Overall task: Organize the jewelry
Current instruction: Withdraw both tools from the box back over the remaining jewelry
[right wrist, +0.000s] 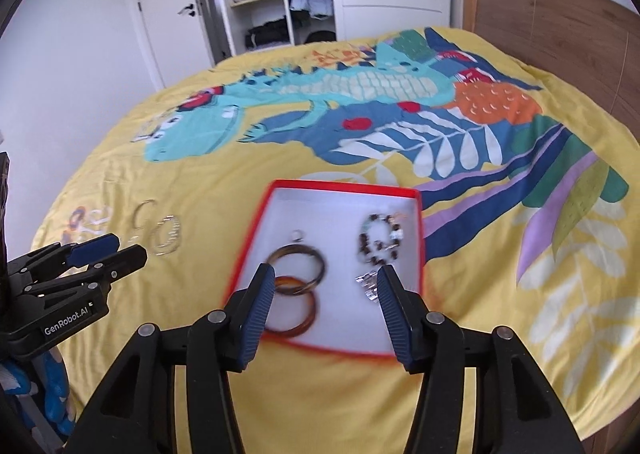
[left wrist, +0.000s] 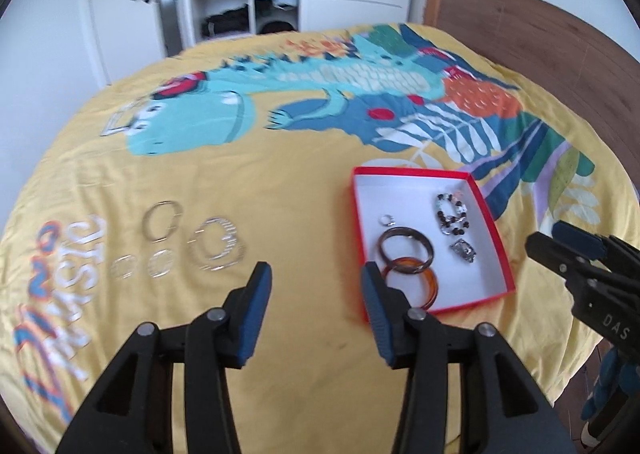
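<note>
Left claw [left wrist: 316, 274] fills the bottom of the left wrist view, released, nothing between its blue pads, only yellow bedspread [left wrist: 280, 194] showing in the gap. Right claw [right wrist: 326, 278] likewise fills the bottom of the right wrist view, spread apart and gripping nothing; its pads frame the box from above without touching the contents.

Red box [left wrist: 502, 250], white inside, lies on the bed at lower right of the left view. Long axis runs from the near lower edge toward the upper centre of the frame. Its near left corner is hidden behind a left claw finger.

Inside the box:
- dark bangle [left wrist: 406, 248] overlapping amber bangle [left wrist: 412, 282]; amber one partly cut off by the claw finger.
- small ring [left wrist: 386, 220], detail too fine to read.
- beaded bracelets [left wrist: 452, 214] in a heap; count unclear.
- small silvery piece [left wrist: 464, 251], type not readable.

Outside the box, lower left of the left view: silver hoops [left wrist: 218, 244] and smaller clear rings [left wrist: 142, 264] on the bedspread, motion-blurred, number uncertain.

Right view blurred overall; box rim smeared.
</note>
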Tool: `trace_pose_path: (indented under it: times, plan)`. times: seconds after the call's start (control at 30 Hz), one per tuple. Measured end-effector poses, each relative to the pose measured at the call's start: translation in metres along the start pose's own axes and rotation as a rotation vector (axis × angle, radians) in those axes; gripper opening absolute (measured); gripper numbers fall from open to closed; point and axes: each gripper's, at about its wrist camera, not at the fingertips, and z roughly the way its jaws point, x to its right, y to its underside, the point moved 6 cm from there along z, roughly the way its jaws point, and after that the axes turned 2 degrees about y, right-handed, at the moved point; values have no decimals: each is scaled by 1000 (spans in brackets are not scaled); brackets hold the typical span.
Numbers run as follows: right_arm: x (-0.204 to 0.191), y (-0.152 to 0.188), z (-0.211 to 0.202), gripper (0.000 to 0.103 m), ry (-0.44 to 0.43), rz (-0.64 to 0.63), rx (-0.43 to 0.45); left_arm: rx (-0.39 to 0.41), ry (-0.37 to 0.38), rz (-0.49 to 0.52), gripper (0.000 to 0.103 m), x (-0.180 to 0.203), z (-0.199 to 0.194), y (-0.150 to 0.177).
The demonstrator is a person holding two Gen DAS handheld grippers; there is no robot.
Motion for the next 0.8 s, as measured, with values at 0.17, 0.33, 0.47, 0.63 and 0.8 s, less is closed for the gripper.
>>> trace_pose_path:
  times: [0.17, 0.33, 0.47, 0.63, 0.8]
  plan:
    - [-34, 14, -34, 58, -25, -23, 28, 57, -67, -29, 45, -30, -52, 18]
    - [-65, 30, -59, 62, -56, -50, 45, 109, -126, -51, 45, -54, -93, 36]
    - [-85, 40, -75, 62, -77, -73, 58, 141, -153, -71, 45, -67, -117, 47]
    - [-105, 47, -98, 62, -89, -108, 83, 176, -167, -93, 46, -78, -144, 61]
    - [-118, 52, -119, 62, -94, -132, 111, 202, -176, -114, 46, -87, -164, 73]
